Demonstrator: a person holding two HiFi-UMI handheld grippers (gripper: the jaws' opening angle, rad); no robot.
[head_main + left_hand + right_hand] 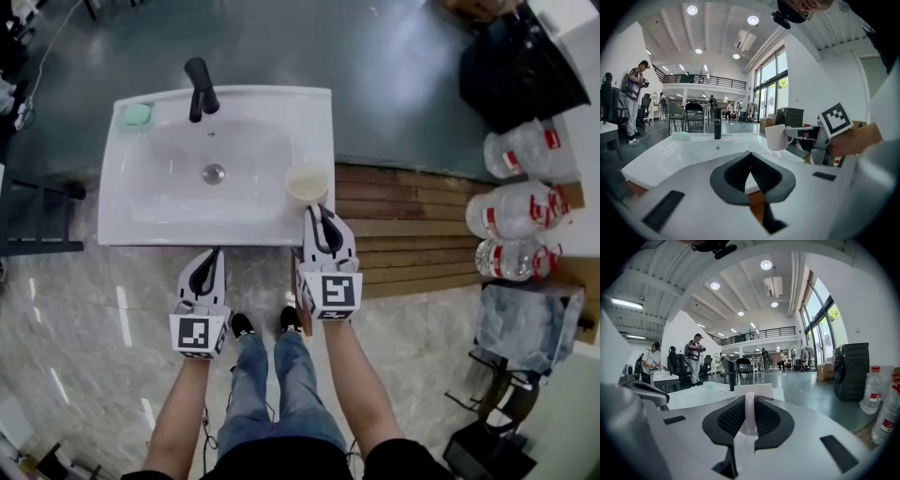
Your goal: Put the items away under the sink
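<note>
Right tongs (319,217) are pinching the handle of the cream cup (307,182), pads pressing on either side of it, and we are holding the cup over the front right corner of the white sink (131,230). Our left tongs (214,258) are pressed together with nothing between them, hovering just in front of the sink's front rim, left of the right tongs. A black faucet (200,89) is standing at the back of the sink, with a green block (136,115) resting on its back left corner. Large water bottles (520,206) are sitting well apart to the right, past the wooden slats (403,225)
</note>
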